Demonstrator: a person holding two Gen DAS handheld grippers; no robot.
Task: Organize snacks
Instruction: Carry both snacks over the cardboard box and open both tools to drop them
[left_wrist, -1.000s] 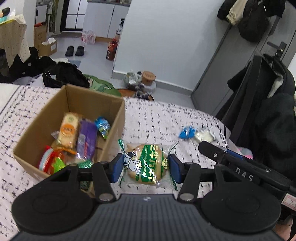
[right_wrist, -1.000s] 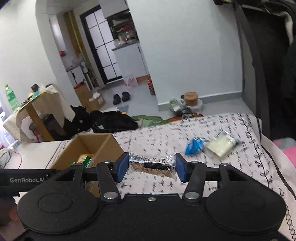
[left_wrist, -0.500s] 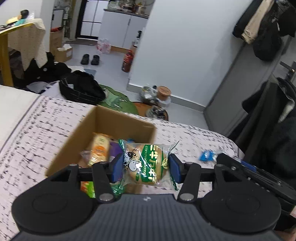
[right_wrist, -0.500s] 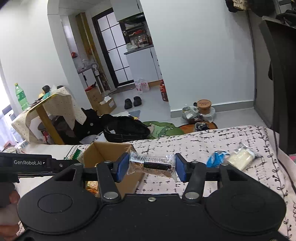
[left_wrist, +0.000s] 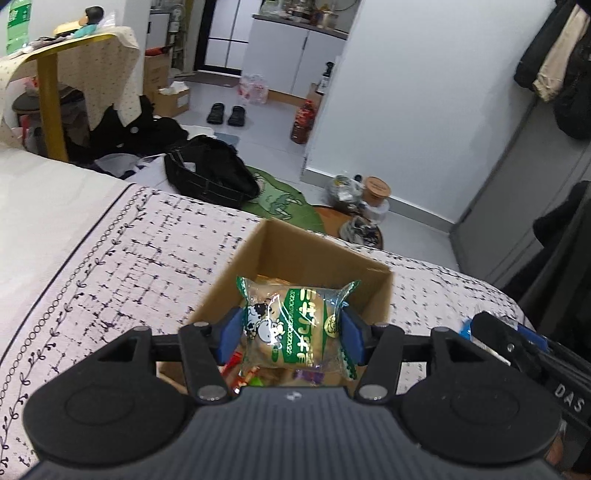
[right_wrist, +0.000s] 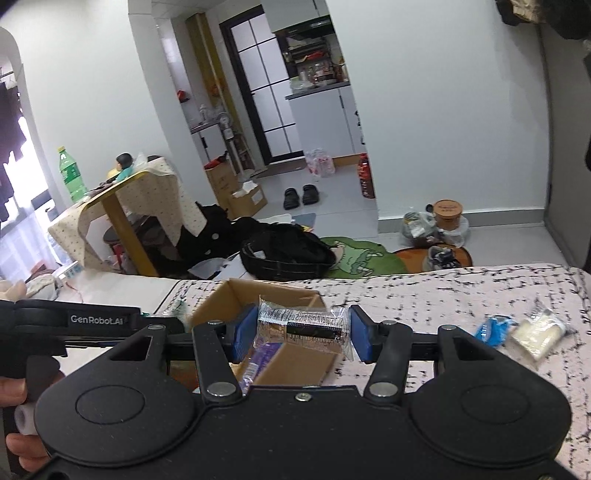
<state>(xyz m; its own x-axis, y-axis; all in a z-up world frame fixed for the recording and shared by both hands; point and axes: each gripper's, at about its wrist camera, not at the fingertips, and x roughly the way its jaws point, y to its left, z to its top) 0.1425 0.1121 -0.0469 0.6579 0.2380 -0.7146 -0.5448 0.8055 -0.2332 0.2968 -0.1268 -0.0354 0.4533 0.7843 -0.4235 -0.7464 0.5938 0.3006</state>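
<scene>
My left gripper (left_wrist: 290, 334) is shut on a green-printed bread packet (left_wrist: 295, 328) and holds it above the open cardboard box (left_wrist: 310, 254), which holds several snacks. My right gripper (right_wrist: 303, 334) is shut on a clear-wrapped dark snack bar (right_wrist: 303, 326) and holds it over the same box (right_wrist: 236, 295). A blue wrapper (right_wrist: 489, 328) and a pale packet (right_wrist: 537, 332) lie on the patterned bedcover (right_wrist: 461, 295) to the right. The left gripper's body (right_wrist: 74, 319) shows at the left of the right wrist view.
The box stands on a bed with a black-and-white patterned cover (left_wrist: 129, 251). Beyond the bed's far edge are a black bag (left_wrist: 207, 177), a green mat (left_wrist: 280, 201) and a small table (right_wrist: 122, 192).
Both grippers have moved left with their snacks, from over the bedcover beside the box to over the open box.
</scene>
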